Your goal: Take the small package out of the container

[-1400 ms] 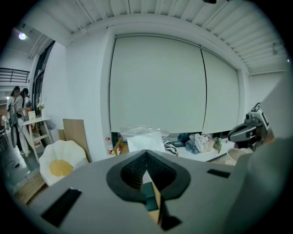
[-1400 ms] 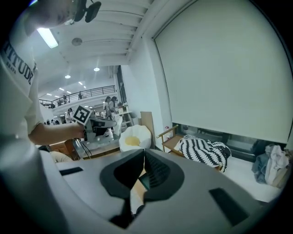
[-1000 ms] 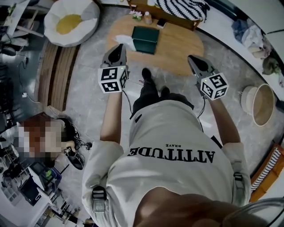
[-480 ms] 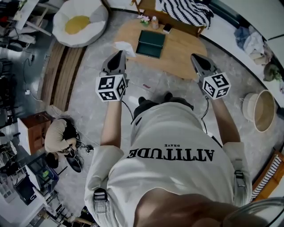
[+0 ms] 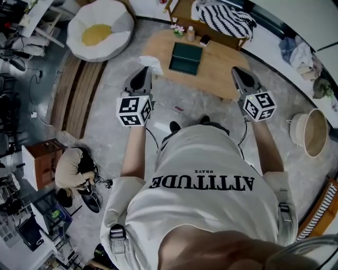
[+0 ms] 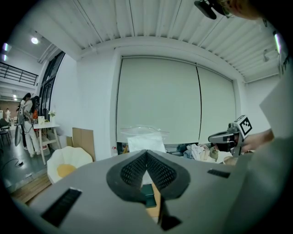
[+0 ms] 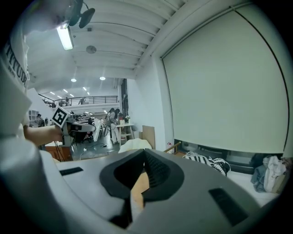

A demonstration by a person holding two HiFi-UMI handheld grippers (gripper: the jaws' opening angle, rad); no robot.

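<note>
A dark green flat container (image 5: pixel 185 58) lies on a low wooden table (image 5: pixel 222 68) ahead of me. A clear plastic bag with white contents (image 5: pixel 152 64) sits at the table's left edge; it also shows beyond the jaws in the left gripper view (image 6: pixel 145 139). My left gripper (image 5: pixel 142 73) hangs in the air just short of that bag, shut and empty. My right gripper (image 5: pixel 238 74) floats over the table's near right edge, also shut with nothing in it. Its pads meet in the right gripper view (image 7: pixel 143 153). What is inside the container is hidden.
A small bottle (image 5: pixel 190 35), flowers and a dark phone (image 5: pixel 204 40) stand at the table's far side. A white and yellow cushion (image 5: pixel 97 29) lies at far left, a striped cushion (image 5: pixel 222 15) behind the table, a round basket (image 5: pixel 311 129) at right. A person (image 5: pixel 74 169) crouches at left.
The table and green container have slid lower and to the right in the head view, so I stand nearer. Both grippers stay shut in front of me.
</note>
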